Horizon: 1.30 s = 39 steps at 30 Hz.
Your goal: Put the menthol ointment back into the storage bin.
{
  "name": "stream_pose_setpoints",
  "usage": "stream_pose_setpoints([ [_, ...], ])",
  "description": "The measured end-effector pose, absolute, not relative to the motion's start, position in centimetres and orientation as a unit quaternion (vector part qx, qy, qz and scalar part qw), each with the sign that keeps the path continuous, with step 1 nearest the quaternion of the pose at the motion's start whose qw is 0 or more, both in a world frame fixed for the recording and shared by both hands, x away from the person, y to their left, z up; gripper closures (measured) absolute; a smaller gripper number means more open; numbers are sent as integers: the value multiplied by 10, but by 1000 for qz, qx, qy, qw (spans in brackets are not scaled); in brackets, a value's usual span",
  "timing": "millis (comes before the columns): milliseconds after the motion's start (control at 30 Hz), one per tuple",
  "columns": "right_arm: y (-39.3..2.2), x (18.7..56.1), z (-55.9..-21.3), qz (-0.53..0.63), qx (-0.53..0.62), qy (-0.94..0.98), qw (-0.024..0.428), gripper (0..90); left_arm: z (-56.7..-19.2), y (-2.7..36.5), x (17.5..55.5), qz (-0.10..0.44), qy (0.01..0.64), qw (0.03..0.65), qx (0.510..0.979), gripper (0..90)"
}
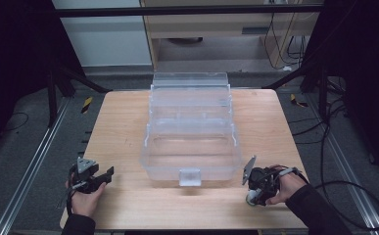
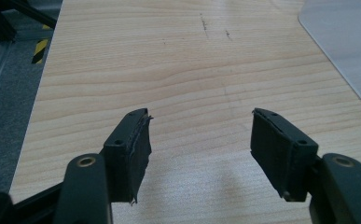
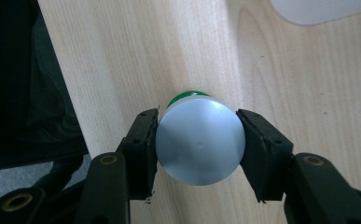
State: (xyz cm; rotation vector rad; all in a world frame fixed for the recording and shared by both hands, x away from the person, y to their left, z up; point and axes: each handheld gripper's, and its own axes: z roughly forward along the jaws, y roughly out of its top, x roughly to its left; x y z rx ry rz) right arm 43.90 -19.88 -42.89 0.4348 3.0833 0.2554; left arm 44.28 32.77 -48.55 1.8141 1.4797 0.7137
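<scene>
A small round container with a grey lid (image 3: pixel 199 144) and a green body stands on the wooden table (image 1: pixel 123 132) near its front right corner. My right gripper (image 3: pixel 197 113) is shut on it, one pad pressing each side of the lid; in the high view the right gripper (image 1: pixel 252 190) points down over the container (image 1: pixel 251 198). At the front left, my left gripper (image 1: pixel 106 174) lies low over the table. In its own view the left gripper (image 2: pixel 199 116) is open, with bare wood between the jaws.
A clear plastic tiered box (image 1: pixel 192 132) stands open in the middle of the table, its front latch facing me. Its pale edge shows in the left gripper view (image 2: pixel 350 42) and the right gripper view (image 3: pixel 318 9). Dark floor, rails and cables surround the table.
</scene>
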Motion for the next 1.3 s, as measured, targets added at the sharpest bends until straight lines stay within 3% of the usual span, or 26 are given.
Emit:
stream_pose_setpoints([
  [1300,-181,463,-319,151,177,972,31,504,-487,325,445,269,560,338,707,373],
])
